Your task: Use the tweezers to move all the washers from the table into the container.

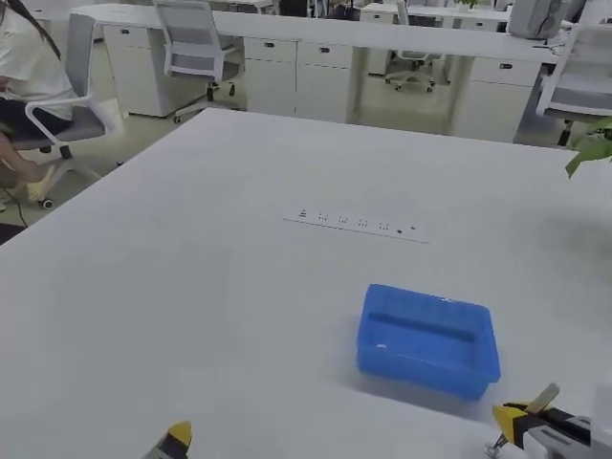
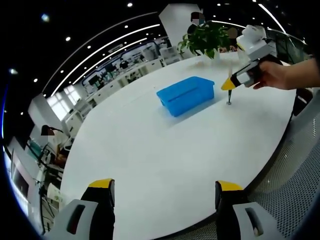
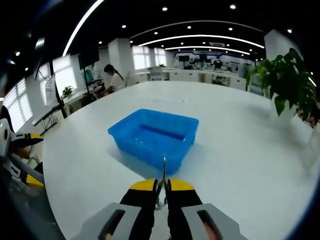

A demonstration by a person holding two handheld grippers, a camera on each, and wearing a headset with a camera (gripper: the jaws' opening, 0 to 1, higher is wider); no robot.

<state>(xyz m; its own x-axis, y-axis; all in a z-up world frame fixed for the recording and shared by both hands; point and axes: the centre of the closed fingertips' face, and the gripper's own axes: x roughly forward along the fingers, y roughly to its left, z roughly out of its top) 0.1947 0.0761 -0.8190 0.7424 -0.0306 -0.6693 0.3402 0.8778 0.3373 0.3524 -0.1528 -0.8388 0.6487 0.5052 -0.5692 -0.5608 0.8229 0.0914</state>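
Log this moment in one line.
left gripper: open, empty | right gripper: shut on tweezers | tweezers tip: near blue container, outside it

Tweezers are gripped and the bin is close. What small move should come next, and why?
Probably lift the right hand-held gripper and carry the tweezers over the rim of the blue container. It is shut on the tweezers, whose tip sits low beside the container. Whether the tip holds a washer is too small to tell.
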